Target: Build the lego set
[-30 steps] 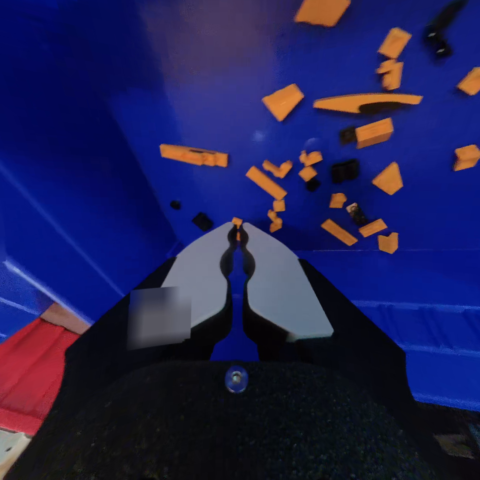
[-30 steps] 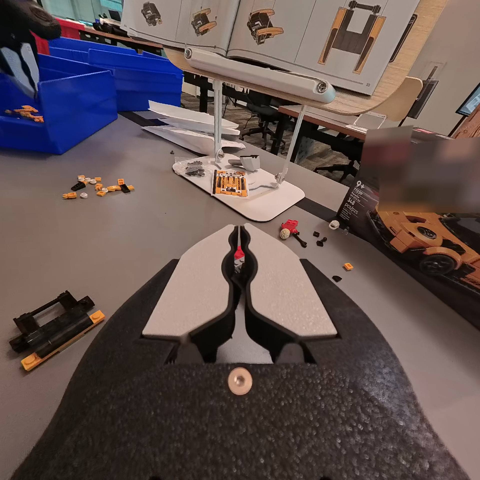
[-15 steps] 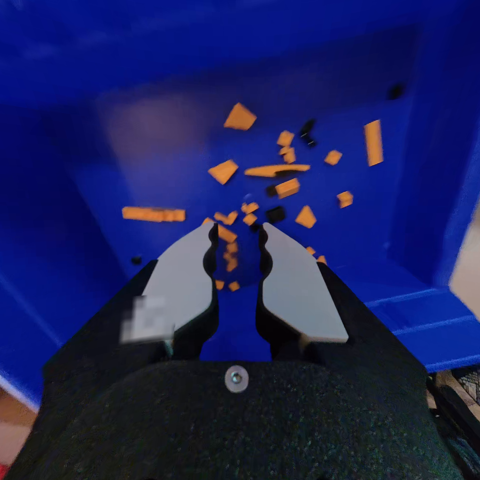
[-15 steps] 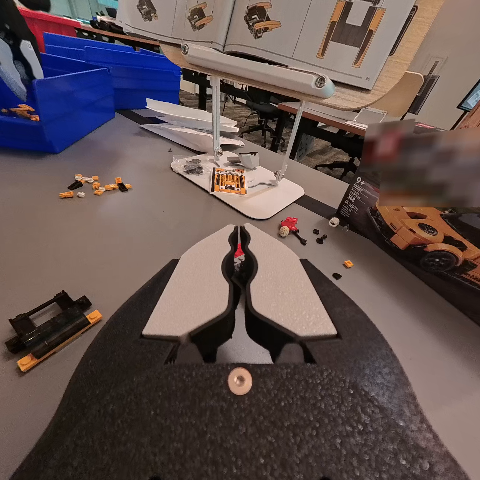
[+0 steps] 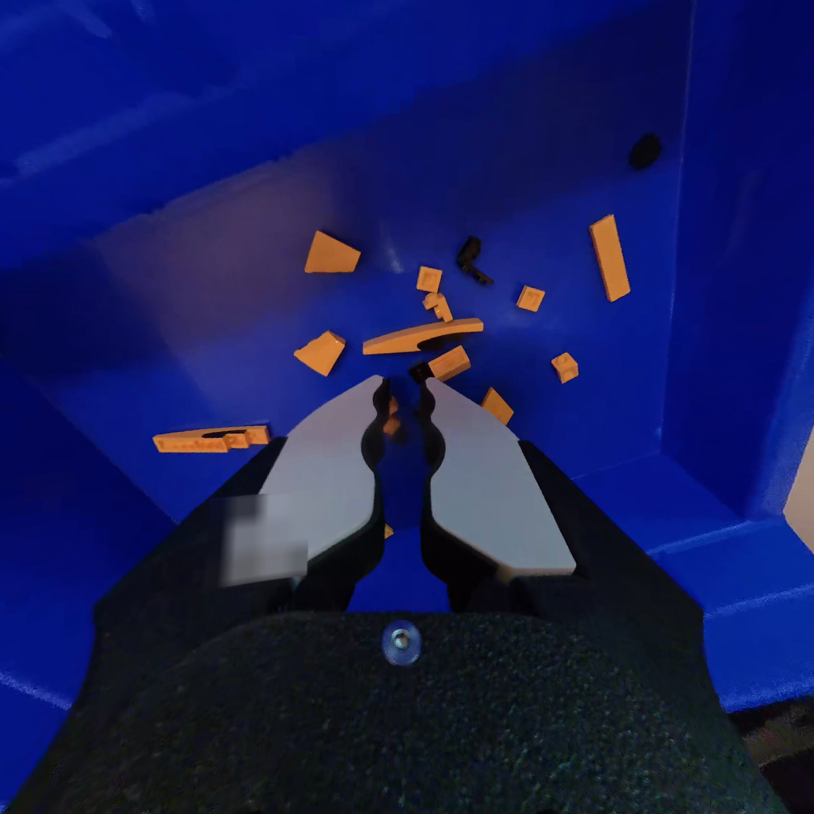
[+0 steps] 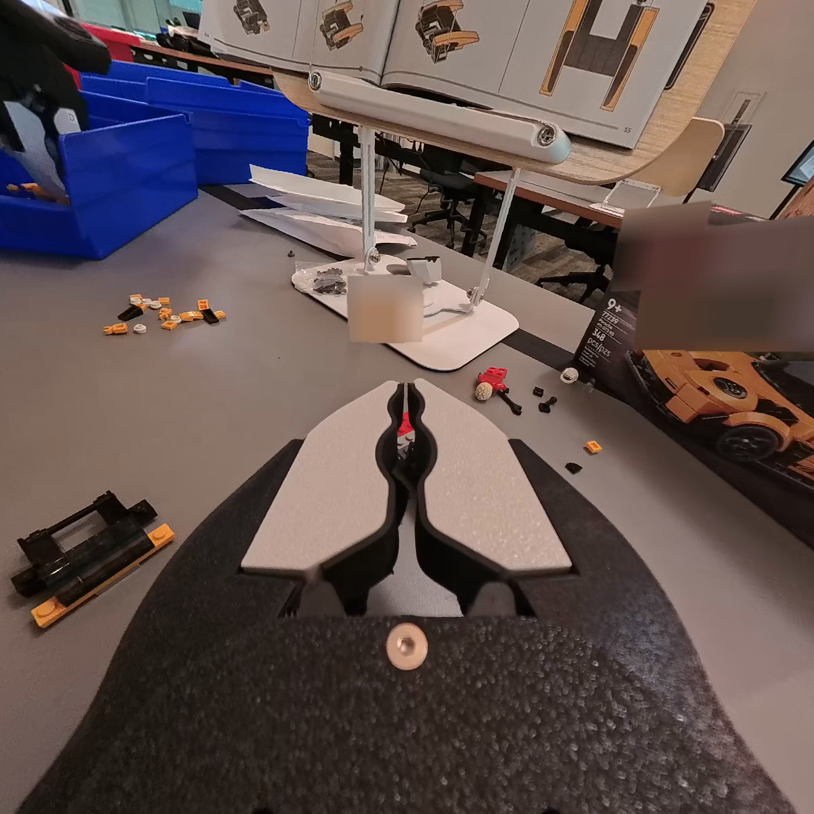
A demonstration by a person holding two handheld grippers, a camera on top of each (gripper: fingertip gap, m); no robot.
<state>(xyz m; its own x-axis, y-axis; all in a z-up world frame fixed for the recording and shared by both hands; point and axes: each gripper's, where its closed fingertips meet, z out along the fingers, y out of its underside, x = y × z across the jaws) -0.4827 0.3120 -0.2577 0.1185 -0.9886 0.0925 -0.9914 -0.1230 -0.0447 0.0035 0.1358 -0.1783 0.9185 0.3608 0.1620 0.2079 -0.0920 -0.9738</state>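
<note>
My left gripper (image 5: 403, 384) is inside a blue bin (image 5: 727, 396), low over its floor, with its jaws a little apart and nothing held. Small orange pieces (image 5: 391, 418) show through the gap between the fingers. A long curved orange piece (image 5: 423, 337), an orange wedge (image 5: 321, 352) and a small black piece (image 5: 419, 372) lie just beyond the tips. My right gripper (image 6: 406, 384) hovers over the grey table (image 6: 198, 418), shut on a small red and black piece (image 6: 404, 426) that is mostly hidden. The left gripper (image 6: 35, 145) also shows far left in the right wrist view.
A black and orange sub-assembly (image 6: 83, 555) lies at the near left. Loose orange, white and black pieces (image 6: 163, 315) lie mid-left. A white stand (image 6: 440, 339) holds the open instruction booklet (image 6: 440, 39). The set's box (image 6: 727, 418) is on the right, with small parts (image 6: 493, 381) beside it. Some 55 cm of space lies between my two pairs of fingers.
My left gripper was shut with a tiny orange piece at its tips, then opened wide and moved deeper into the bin; its jaws are now narrower. My right gripper has barely moved.
</note>
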